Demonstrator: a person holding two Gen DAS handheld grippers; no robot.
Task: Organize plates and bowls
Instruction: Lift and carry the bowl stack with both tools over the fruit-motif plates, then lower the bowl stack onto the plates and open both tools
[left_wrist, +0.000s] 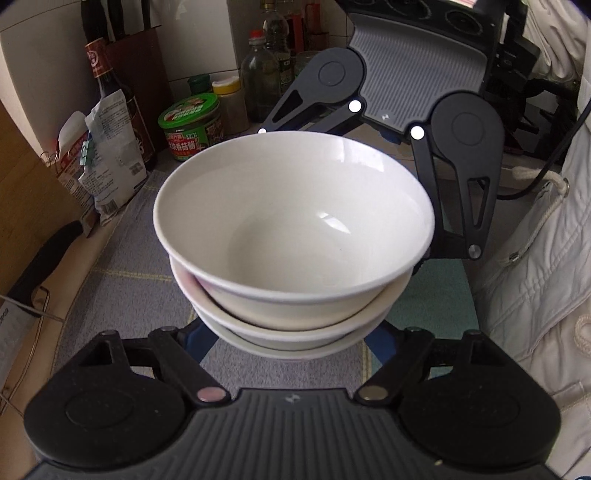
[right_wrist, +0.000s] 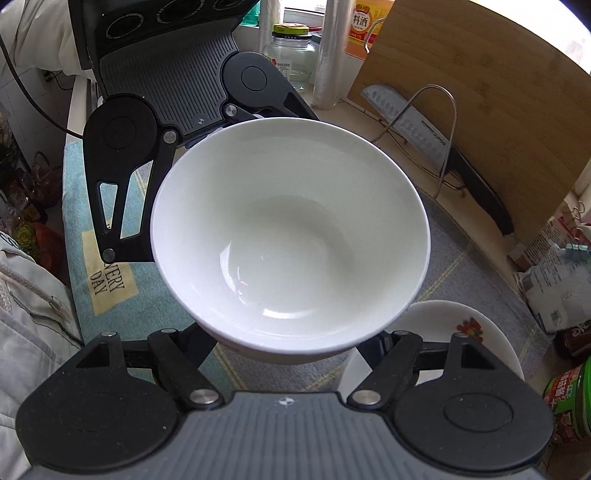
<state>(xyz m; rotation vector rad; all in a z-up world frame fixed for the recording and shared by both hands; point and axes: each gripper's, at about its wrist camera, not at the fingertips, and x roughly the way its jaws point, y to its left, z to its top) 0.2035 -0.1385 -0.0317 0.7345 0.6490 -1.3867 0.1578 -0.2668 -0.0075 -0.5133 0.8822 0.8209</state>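
A stack of three white bowls (left_wrist: 291, 229) hangs above the checked cloth (left_wrist: 122, 258). My left gripper (left_wrist: 291, 354) reaches under the near side of the stack and is shut on its lower bowls; the fingertips are hidden beneath them. From the far side my right gripper (left_wrist: 347, 129) grips the same stack. In the right wrist view the top bowl (right_wrist: 291, 229) fills the middle, the right gripper (right_wrist: 291, 354) holds it from below and the left gripper (right_wrist: 207, 129) faces it. A white plate with a floral print (right_wrist: 461, 332) lies on the cloth at the lower right.
Sauce bottles (left_wrist: 107, 81), a green-lidded jar (left_wrist: 192, 125) and food bags (left_wrist: 103, 166) crowd the counter's back edge. A knife (right_wrist: 436, 147) rests in a wire rack before a wooden cutting board (right_wrist: 480, 92). A glass jar (right_wrist: 291, 55) stands behind. A person's white jacket (left_wrist: 535, 258) is close by.
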